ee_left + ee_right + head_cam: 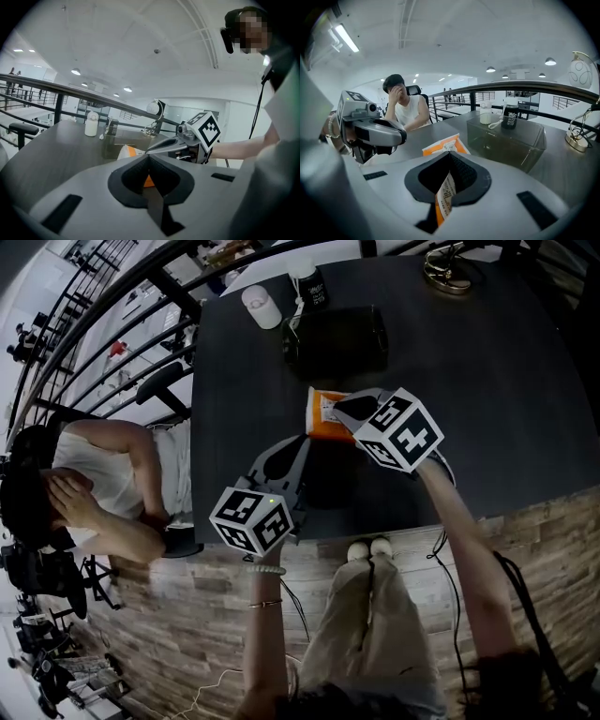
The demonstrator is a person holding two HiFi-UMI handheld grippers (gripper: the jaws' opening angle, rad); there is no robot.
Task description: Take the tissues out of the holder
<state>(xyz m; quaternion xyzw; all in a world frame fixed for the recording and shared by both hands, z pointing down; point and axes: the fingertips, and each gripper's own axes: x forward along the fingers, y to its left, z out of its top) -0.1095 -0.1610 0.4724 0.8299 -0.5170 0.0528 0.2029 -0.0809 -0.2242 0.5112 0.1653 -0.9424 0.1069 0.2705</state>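
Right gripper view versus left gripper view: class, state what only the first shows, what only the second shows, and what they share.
Only the right gripper view: a seated person in a white top, the left gripper, and the right gripper with jaws shut on an edge of the tissue pack. Only the left gripper view: the right gripper's marker cube and the wearer's forearm. Both: the tissue pack, the clear holder, a white bottle and the dark table.

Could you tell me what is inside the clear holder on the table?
Nothing shows through the walls of the holder; its tinted floor is unclear. The tissue pack is outside, pinched by the right gripper.
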